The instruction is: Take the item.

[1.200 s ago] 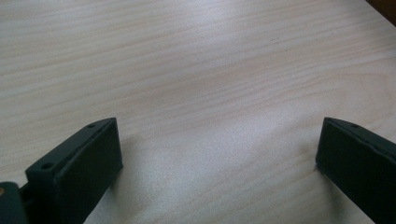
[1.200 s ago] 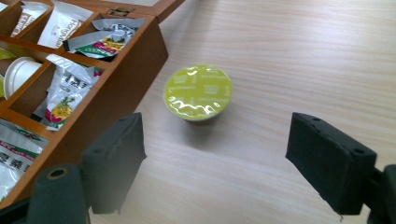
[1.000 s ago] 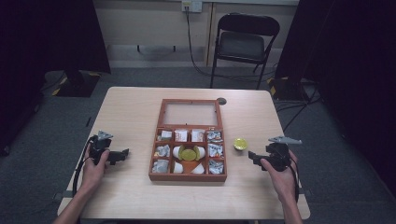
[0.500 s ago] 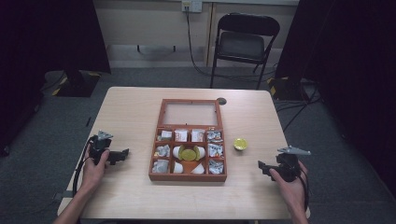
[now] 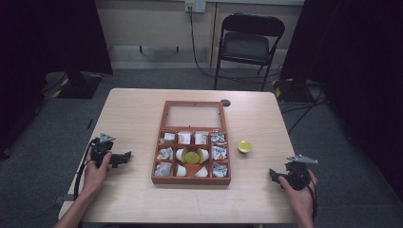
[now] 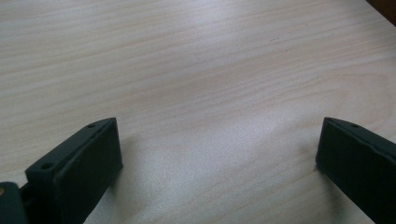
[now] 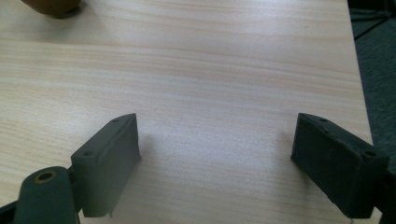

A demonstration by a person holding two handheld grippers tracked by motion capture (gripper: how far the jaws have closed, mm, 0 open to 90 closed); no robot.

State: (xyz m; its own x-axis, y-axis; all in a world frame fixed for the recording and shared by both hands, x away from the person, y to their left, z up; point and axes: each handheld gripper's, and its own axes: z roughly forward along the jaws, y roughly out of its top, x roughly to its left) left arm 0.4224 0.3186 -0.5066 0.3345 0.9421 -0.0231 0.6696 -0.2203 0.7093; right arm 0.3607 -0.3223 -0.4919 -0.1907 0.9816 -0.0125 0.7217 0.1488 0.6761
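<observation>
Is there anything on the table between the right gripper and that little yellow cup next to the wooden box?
Nothing visible. Bare table lies between the right gripper and the yellow cup. The wooden box sits off to the cup's left, not in the path.

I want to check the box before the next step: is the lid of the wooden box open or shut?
Open. The glass-paned lid lies flat on the table behind the wooden box, and its compartments with packets show uncovered.
</observation>
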